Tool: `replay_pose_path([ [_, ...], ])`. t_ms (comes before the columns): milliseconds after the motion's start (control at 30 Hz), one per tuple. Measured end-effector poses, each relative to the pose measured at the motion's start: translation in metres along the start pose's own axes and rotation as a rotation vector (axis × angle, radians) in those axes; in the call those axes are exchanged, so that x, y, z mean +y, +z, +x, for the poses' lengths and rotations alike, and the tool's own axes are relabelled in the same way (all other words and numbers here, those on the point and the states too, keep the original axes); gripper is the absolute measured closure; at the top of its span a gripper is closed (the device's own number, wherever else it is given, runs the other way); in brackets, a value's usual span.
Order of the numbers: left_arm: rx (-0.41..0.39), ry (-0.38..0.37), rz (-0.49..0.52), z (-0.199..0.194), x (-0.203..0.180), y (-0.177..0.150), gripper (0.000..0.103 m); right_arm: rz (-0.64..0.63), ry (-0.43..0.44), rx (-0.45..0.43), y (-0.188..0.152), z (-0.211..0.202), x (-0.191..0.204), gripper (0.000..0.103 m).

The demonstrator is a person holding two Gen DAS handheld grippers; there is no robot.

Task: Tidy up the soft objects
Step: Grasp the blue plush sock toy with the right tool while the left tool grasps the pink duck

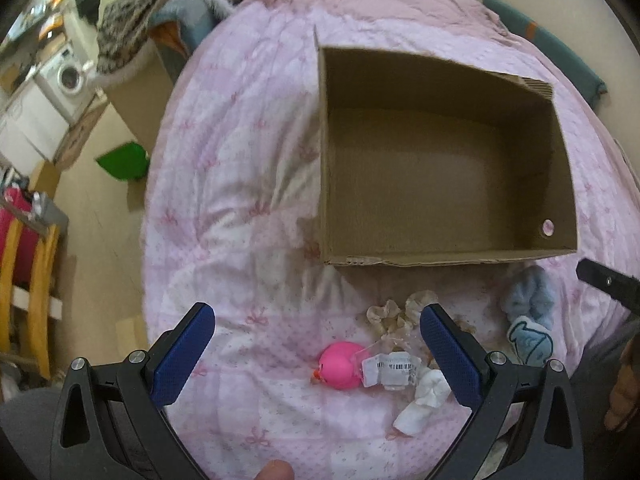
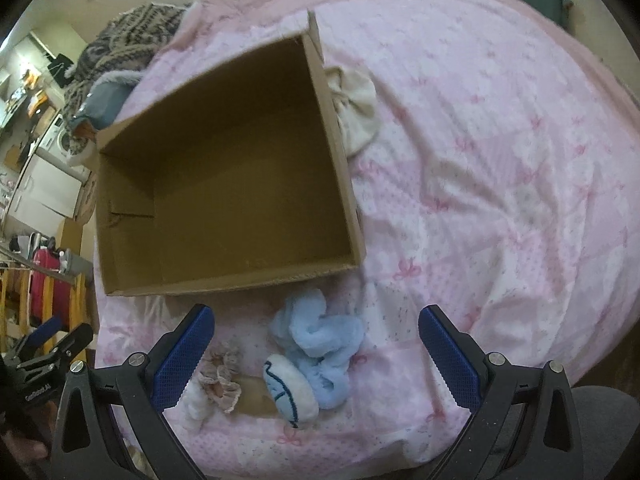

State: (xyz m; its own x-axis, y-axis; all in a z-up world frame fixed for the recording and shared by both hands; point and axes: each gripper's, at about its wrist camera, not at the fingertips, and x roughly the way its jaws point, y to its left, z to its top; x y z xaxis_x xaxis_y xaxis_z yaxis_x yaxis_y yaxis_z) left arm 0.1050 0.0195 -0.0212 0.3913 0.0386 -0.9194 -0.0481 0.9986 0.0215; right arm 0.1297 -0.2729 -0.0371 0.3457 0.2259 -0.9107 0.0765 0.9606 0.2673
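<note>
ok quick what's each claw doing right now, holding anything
Left claw: open, holding nothing, above the pink toy.
Right claw: open, holding nothing, above the blue scrunchie.

Box [image 1: 440,256] on quilt [image 1: 240,200], scrunchies [image 2: 316,340] before it

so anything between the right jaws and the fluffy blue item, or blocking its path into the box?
Nothing visible. The open right gripper hangs directly over the fluffy light-blue fabric item, and the open-topped brown cardboard box just beyond it looks empty.
</note>
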Motion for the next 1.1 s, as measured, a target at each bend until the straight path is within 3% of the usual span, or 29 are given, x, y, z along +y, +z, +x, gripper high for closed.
replay_pose_path([
  [200, 0.068, 0.047, -0.053, 0.032, 0.015, -0.005, 0.001, 0.065, 0.047, 0.036, 0.001, 0.021, -0.017, 0.0],
  [367, 0.111, 0.035, -0.118, 0.045, 0.031, -0.01, 0.001, 0.077, 0.039, 0.065, 0.002, 0.034, -0.019, 0.0],
  [500, 0.107, 0.035, -0.15, 0.046, 0.038, -0.009, 0.001, 0.0, 0.024, 0.122, -0.008, 0.048, 0.001, 0.0],
  [600, 0.106, 0.029, -0.142, 0.048, 0.036, -0.009, 0.001, -0.15, -0.017, 0.184, -0.022, 0.064, 0.029, 0.0],
  [667, 0.129, 0.015, -0.137, 0.052, 0.033, -0.011, 0.001, -0.239, -0.079, 0.21, -0.03, 0.076, 0.044, 0.015],
  [800, 0.202, 0.014, -0.13, 0.067, 0.03, -0.02, 0.005, -0.331, -0.17, 0.227, -0.035, 0.092, 0.058, 0.028],
  [833, 0.222, -0.004, -0.138, 0.07, 0.031, -0.023, 0.011, -0.329, -0.172, 0.227, -0.034, 0.094, 0.059, 0.043],
  [867, 0.241, -0.024, -0.147, 0.073, 0.031, -0.025, 0.017, -0.317, -0.163, 0.229, -0.031, 0.096, 0.057, 0.052],
  [967, 0.256, -0.035, -0.152, 0.076, 0.033, -0.027, 0.025, -0.27, -0.124, 0.228, -0.024, 0.098, 0.052, 0.064],
  [1100, 0.246, -0.041, -0.189, 0.075, 0.042, -0.025, 0.033, -0.245, -0.062, 0.192, -0.014, 0.089, 0.05, 0.07],
])
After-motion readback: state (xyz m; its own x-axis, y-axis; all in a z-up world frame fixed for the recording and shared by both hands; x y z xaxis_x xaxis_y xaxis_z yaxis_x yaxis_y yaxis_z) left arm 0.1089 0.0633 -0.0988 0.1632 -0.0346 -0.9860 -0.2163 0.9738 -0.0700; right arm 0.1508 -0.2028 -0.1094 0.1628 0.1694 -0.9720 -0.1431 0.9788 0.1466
